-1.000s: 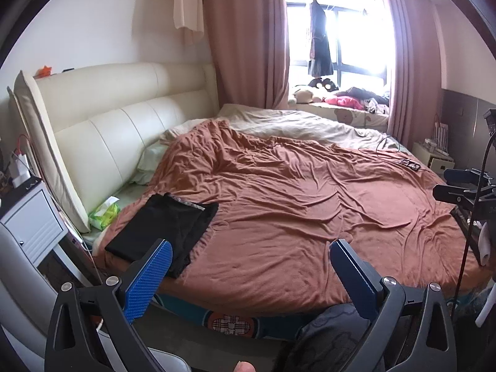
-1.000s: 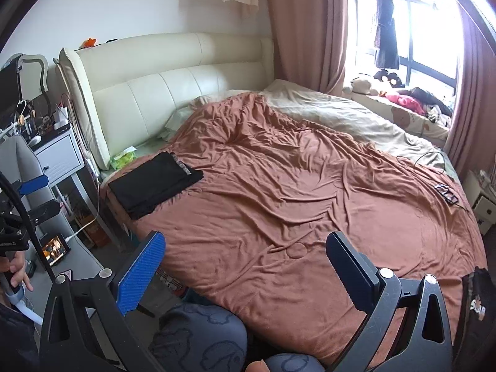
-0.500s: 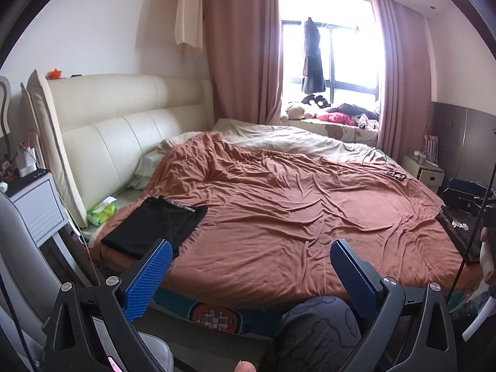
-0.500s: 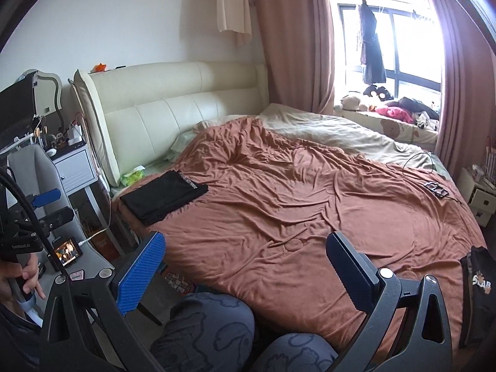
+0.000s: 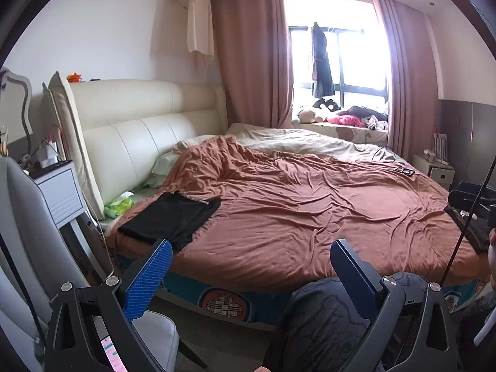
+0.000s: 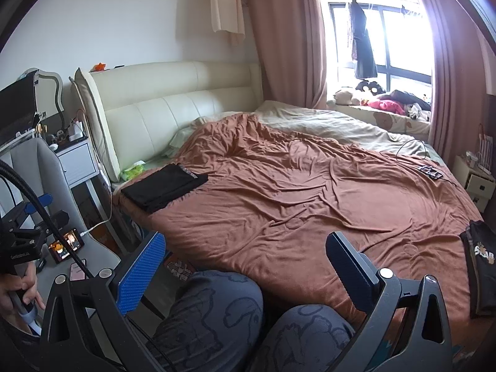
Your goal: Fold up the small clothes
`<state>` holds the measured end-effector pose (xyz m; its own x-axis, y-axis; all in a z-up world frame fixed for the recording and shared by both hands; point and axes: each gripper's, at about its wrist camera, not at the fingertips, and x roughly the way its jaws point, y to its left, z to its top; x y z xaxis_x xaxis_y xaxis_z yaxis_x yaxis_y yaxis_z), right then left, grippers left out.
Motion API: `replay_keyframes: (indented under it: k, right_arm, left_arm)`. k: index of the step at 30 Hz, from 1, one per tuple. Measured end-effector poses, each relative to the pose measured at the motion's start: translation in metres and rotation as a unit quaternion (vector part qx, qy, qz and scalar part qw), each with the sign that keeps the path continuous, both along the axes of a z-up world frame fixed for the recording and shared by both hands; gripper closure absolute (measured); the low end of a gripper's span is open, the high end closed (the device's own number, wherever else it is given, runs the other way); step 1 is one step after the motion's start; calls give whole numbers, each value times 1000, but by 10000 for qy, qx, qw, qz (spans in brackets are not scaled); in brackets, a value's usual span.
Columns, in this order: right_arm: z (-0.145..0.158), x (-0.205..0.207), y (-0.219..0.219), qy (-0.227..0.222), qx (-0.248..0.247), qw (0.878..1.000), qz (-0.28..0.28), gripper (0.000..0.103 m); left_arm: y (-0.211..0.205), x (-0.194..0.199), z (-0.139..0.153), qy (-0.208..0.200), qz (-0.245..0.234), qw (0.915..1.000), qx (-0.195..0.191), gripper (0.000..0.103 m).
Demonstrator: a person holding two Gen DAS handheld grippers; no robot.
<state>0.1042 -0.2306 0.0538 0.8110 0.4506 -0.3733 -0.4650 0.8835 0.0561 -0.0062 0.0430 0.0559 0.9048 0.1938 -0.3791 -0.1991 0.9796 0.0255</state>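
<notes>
1. A bedroom is shown, with a bed [image 5: 279, 217] covered by a rumpled brown blanket [image 6: 310, 192] and backed by a cream headboard [image 5: 139, 130].
2. A curtained window [image 5: 356, 62] is seen beyond the bed.
3. A black folded garment [image 5: 170, 218] is laid flat on the blanket at the corner nearest the headboard, beside a green packet [image 5: 119, 206].
4. A second black garment [image 6: 482, 263] with printed lettering is seen at the opposite edge of the bed in the right wrist view.
5. The left gripper [image 5: 251, 276] is held wide apart and empty, short of the bed.
6. The right gripper [image 6: 245, 266] is likewise spread wide and empty, above the person's knees [image 6: 248, 316].
</notes>
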Motion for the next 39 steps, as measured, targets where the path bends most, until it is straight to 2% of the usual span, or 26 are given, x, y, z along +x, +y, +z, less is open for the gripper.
replay_keyframes:
  k: [4, 7, 12, 21, 32, 39]
  right_arm:
    - [-12, -3, -4, 51, 156, 9998, 68, 0]
    - [-18, -5, -4, -34, 74, 9999, -83, 0]
    - [-33, -8, -6, -77, 114, 9996, -248, 0]
    - [-50, -7, -8, 25, 170, 9990, -403, 0]
    - [-50, -8, -5, 23, 133, 9982, -589, 0]
    - [-54, -6, -8, 103, 230, 9979, -592, 0]
  left_arm:
    - [1, -2, -13, -47, 58, 9999, -107, 1]
    - [0, -2, -20, -82, 76, 9998, -165, 1]
    - [0, -9, -34, -396, 157, 9988, -251, 1]
    - [5, -1, -59, -263, 147, 9988, -390, 1]
    - [8, 1, -64, -214, 10, 9982, -560, 1]
    - [9, -2, -62, -247, 35, 9983, -524, 1]
